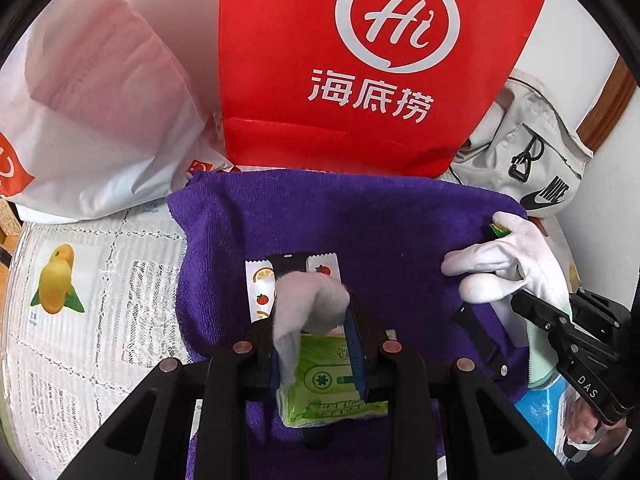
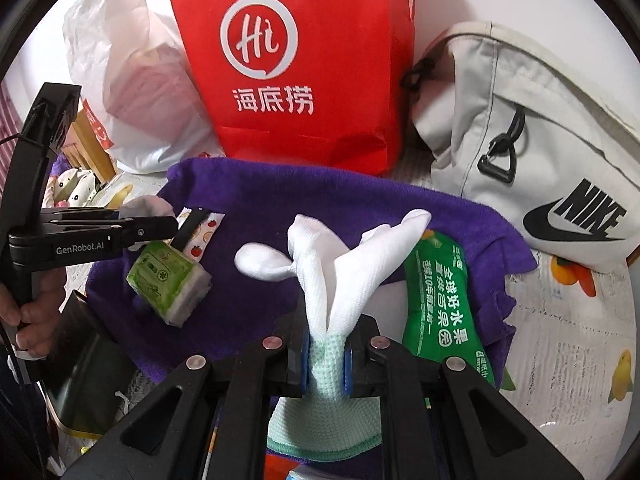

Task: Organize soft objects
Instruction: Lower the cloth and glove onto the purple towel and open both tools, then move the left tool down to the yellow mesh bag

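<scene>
Over the purple towel [image 2: 280, 208], which is covering the middle of the table [image 1: 100, 320], two soft items are hanging in grips. Item one: a white glove [image 2: 340, 264], mint cuff pinched between the right gripper [image 2: 326, 356] fingers, which are pressing together on it; its fingers are dangling just above the towel's right half. Item two: a green tissue pack [image 1: 324, 384], the left gripper [image 1: 318, 356] fingers clamping on it along with a scrap of grey-white cloth [image 1: 308, 304]; it is hanging over the towel's near-left part. Lying on the towel: a fruit-print sachet [image 2: 204, 232] beyond the pack, a green pouch [image 2: 444, 304] at the right edge. Standing along the table's far edge: a white plastic bag [image 2: 132, 80] at the left, a red paper bag [image 2: 300, 60] in the middle, a grey Nike bag [image 2: 520, 140] at the right.

Progress: judging by this, sorting is only partway; both held items are awaiting placement, and sachet and pouch are lying loose.
</scene>
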`<action>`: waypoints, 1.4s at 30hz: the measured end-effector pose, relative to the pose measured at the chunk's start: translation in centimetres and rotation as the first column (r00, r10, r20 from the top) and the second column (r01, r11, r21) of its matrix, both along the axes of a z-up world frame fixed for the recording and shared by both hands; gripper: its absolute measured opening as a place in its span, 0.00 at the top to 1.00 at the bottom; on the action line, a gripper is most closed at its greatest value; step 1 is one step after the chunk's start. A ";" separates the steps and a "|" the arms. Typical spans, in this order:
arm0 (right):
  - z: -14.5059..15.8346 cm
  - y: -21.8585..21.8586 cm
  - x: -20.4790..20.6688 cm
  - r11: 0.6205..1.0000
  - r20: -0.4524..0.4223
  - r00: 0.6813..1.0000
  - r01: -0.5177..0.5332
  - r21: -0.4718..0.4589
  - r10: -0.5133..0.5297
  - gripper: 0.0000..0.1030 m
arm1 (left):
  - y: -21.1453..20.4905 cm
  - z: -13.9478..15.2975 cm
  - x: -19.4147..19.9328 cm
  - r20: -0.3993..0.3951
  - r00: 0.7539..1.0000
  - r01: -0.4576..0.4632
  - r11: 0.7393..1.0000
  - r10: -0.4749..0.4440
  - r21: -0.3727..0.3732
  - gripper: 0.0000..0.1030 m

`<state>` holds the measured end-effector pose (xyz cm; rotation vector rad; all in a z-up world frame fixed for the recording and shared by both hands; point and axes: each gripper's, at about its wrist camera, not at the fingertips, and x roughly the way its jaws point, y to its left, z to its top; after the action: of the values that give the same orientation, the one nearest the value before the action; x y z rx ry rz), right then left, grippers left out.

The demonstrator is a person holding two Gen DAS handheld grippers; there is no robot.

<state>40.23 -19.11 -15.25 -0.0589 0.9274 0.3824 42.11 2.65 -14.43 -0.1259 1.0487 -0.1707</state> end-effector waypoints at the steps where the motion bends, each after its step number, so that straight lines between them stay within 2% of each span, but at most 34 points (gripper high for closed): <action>1: -0.1 -0.1 0.0 1.000 -0.004 1.000 0.001 0.005 -0.001 0.88 | 0.0 -0.1 0.1 -0.003 1.000 0.004 1.000 -0.004 -0.003 0.75; 4: -0.2 -0.2 0.0 1.000 -0.013 1.000 0.007 0.003 -0.007 0.87 | -0.3 -0.1 0.2 -0.009 1.000 0.014 1.000 -0.014 -0.006 0.75; 6: -0.3 -0.2 0.1 1.000 -0.016 1.000 0.003 0.005 -0.003 0.84 | -0.5 -0.2 0.2 -0.012 1.000 0.021 1.000 -0.022 -0.008 0.70; 8: -0.3 -0.2 0.0 1.000 -0.020 1.000 -0.001 0.010 0.001 0.70 | -0.6 -0.2 0.2 -0.013 1.000 0.021 1.000 -0.021 -0.001 0.67; 11: -0.3 -0.2 0.1 1.000 -0.017 1.000 -0.004 0.020 0.004 0.56 | -0.7 -0.1 0.3 -0.015 1.000 0.022 1.000 -0.022 -0.001 0.64; 13: 0.0 -0.4 0.0 1.000 -0.006 1.000 -0.004 0.030 0.004 0.51 | -0.8 0.1 0.2 -0.007 1.000 0.023 1.000 -0.023 0.005 0.52; 16: 0.5 -0.5 -0.3 0.999 0.004 1.000 -0.012 0.037 0.012 0.43 | -1.0 0.6 0.1 0.003 1.000 0.020 1.000 -0.020 0.013 0.42; 20: 1.4 -0.3 -0.7 1.000 0.034 0.999 -0.012 0.029 0.011 0.39 | -1.2 1.5 -0.3 0.017 1.000 0.023 0.999 -0.023 0.026 0.38; 28: 4.1 -0.6 -2.6 0.999 0.109 0.993 0.034 0.042 -0.039 0.39 | -1.2 4.0 -2.8 0.073 0.997 0.016 0.998 -0.020 0.059 0.38; 35: 5.7 -1.2 -7.4 0.996 0.127 0.989 0.072 0.055 -0.079 0.39 | 0.4 5.9 -7.8 0.116 0.993 0.003 0.998 -0.010 0.055 0.38; 39: 6.3 -1.8 -10.8 0.990 0.111 0.988 0.097 0.107 -0.109 0.39 | 1.1 6.9 -10.8 0.114 0.993 0.004 1.000 -0.005 0.015 0.38; 42: 6.6 -2.0 -13.4 0.983 0.102 0.985 0.124 0.133 -0.138 0.39 | 1.0 7.7 -13.4 0.125 0.992 0.006 1.000 -0.010 0.029 0.38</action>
<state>26.78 -21.11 -8.67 0.0959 0.7911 0.3113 28.66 3.63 -6.71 -0.0843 0.9263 -0.1686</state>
